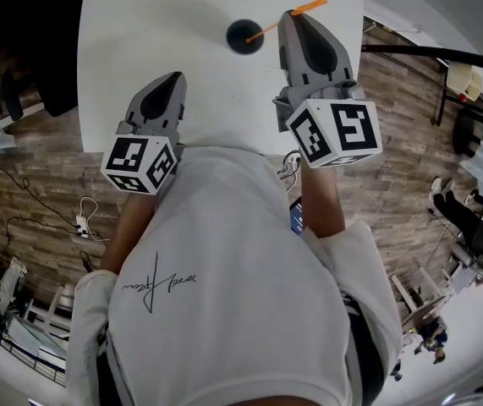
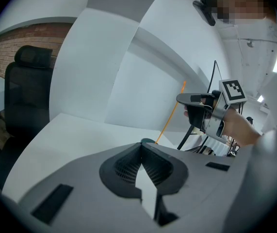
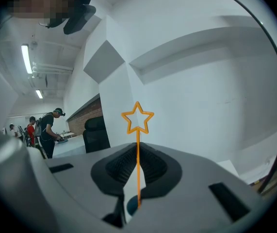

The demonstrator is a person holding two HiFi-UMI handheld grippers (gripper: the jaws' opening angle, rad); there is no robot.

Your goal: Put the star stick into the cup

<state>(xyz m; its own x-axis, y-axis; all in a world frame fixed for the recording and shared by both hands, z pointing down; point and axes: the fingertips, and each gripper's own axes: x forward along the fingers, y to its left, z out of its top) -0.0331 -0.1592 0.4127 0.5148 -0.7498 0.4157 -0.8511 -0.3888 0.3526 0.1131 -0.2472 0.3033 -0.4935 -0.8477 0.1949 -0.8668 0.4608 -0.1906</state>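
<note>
Head view: a white table (image 1: 139,24) is seen from above, its near edge hidden behind the person's white shirt (image 1: 224,294) and its left and right edges bordered by wood-plank floor (image 1: 38,167), on which cables are strewn at the left. A dark cup (image 1: 243,36) is set toward the far middle of the table, with bare white tabletop showing all around it and well apart from both side edges. The right gripper (image 1: 296,19) is held just right of the cup, and its jaws are pressed together on the orange star stick (image 1: 310,8). The star end is seen beyond the jaw tips, and the shaft slants down to the left, where its lower end is met by the cup's mouth. In the right gripper view the shaft is pinched upright between the two jaws, with the cup's rim visible below. The left gripper (image 1: 173,81) is held over the near left part of the table, well apart from the cup. Its jaws are closed tip to tip with nothing between them. A black office chair (image 2: 26,96) is shown at the table's left side in the left gripper view. Black-and-white square markers are carried on both gripper cubes. A cursive print is seen on the shirt, but it cannot be read.
</note>
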